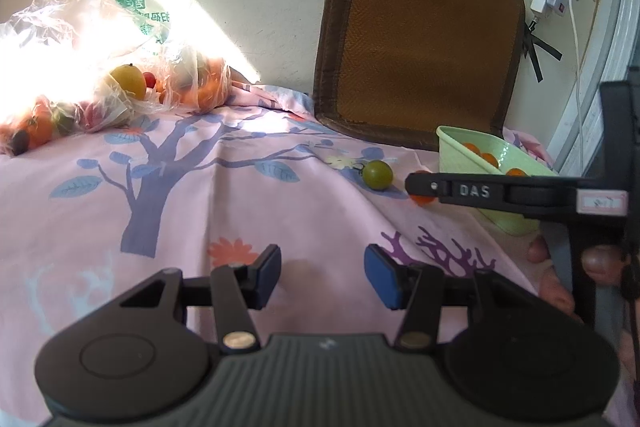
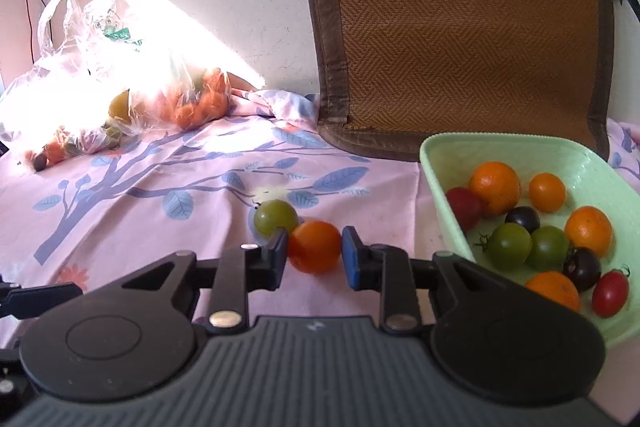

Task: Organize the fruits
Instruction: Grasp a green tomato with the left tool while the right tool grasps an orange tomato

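Bag (image 2: pixel 120 83) back left, tray (image 2: pixel 440 163) right, two tomatoes (image 2: pixel 276 217) between

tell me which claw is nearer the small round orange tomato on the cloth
Right. The right claw has the small round orange tomato between its fingers; the left claw sits off to its side, empty.

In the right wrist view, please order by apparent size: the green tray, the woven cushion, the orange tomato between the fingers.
1. woven cushion
2. green tray
3. orange tomato
The tomato lies nearest the camera, yet looks smallest.
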A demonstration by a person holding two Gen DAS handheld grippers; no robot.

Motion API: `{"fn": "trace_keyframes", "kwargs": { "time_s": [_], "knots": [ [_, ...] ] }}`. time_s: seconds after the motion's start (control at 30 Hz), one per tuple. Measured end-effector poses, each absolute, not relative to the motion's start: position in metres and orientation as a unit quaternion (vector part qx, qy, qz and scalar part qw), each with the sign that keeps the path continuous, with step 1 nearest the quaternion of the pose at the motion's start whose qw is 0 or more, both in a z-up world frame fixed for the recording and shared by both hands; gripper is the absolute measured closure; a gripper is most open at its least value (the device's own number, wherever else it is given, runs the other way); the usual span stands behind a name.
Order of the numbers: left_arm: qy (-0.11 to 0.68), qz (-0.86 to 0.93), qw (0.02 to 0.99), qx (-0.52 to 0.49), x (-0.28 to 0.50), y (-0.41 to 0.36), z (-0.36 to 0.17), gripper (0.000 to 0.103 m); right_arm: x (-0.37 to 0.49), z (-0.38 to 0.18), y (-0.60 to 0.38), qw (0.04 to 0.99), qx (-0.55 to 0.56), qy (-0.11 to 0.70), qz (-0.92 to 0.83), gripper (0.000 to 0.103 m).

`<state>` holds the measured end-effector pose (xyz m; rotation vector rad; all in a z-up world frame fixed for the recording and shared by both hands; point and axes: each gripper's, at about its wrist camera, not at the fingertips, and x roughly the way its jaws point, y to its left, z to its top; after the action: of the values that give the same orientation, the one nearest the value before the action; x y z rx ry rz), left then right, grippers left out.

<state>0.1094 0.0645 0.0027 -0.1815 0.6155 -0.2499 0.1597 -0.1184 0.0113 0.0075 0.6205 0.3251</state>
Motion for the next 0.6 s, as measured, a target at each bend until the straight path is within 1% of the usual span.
{"fn": "trace_keyframes", "kwargs": {
  "time_s": [0.2, 0.27, 0.37, 0.47, 0.6],
  "knots": [
    [0.292, -0.153, 0.942, -0.069, 0.132, 0.055, 0.016, 0.054, 0.091, 0.014, -0.137, 0.949, -0.020, 0.268, 0.165, 0.071],
    [0.292, -0.171, 0.939, -0.058, 0.152, 0.044, 0.022, 0.050, 0.076, 0.011, -0.143, 0.951, -0.030, 0.264, 0.156, 0.071],
    [0.292, -0.189, 0.937, -0.034, 0.182, 0.022, 0.024, 0.050, 0.073, 0.007, -0.148, 0.950, -0.022, 0.274, 0.150, 0.070],
    [0.292, -0.186, 0.938, 0.011, 0.204, -0.001, 0.019, 0.050, 0.075, 0.005, -0.145, 0.950, -0.027, 0.277, 0.144, 0.069],
    [0.315, -0.173, 0.933, 0.019, 0.222, -0.013, 0.006, 0.052, 0.077, 0.003, -0.144, 0.947, -0.025, 0.284, 0.145, 0.068]
  ]
}}
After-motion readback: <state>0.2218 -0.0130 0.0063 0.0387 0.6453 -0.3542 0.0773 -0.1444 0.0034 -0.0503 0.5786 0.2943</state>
